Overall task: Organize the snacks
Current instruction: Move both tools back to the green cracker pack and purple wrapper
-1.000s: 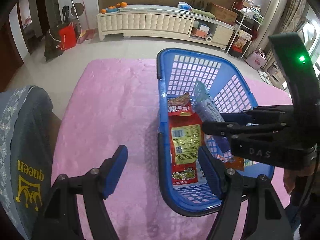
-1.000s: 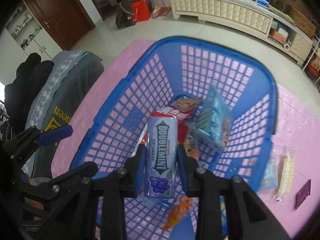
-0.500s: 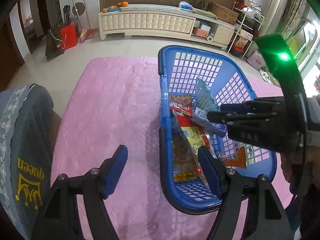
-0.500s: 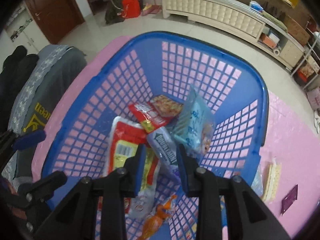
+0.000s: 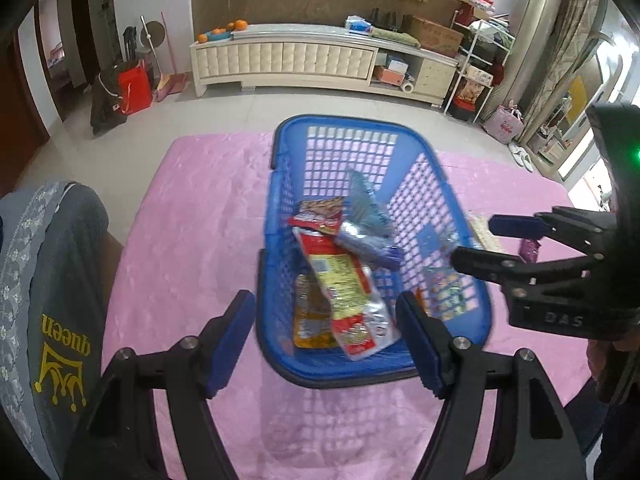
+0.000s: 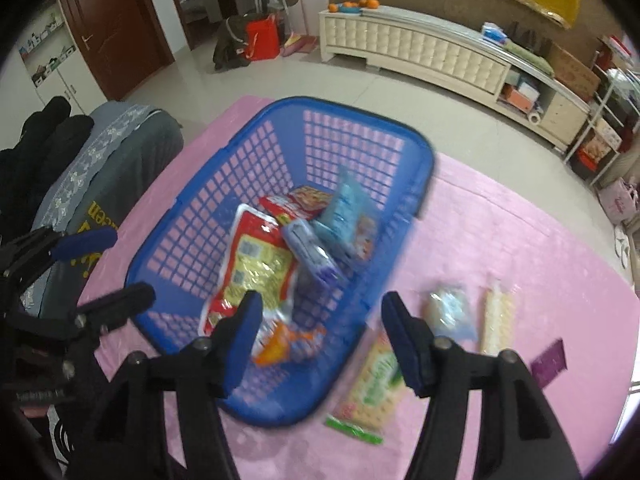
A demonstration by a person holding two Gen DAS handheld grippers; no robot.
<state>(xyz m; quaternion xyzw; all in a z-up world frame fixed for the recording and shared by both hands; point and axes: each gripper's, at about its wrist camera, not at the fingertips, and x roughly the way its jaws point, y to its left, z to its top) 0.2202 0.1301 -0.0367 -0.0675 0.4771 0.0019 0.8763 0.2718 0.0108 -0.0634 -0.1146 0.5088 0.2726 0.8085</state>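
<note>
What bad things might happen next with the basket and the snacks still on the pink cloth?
The purple gum pack lies tilted on other packets, so it may slide. The green cracker packet lies tight against the blue basket, so the open right gripper could bump the basket wall. The basket could slip on the pink cloth.

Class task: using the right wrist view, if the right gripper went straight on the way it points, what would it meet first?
Probably the near right rim of the blue plastic lattice basket, which lies between the open fingers of the right gripper. The picture is blurred and depth unclear, so it might instead meet the pink cloth beside the basket.
</note>
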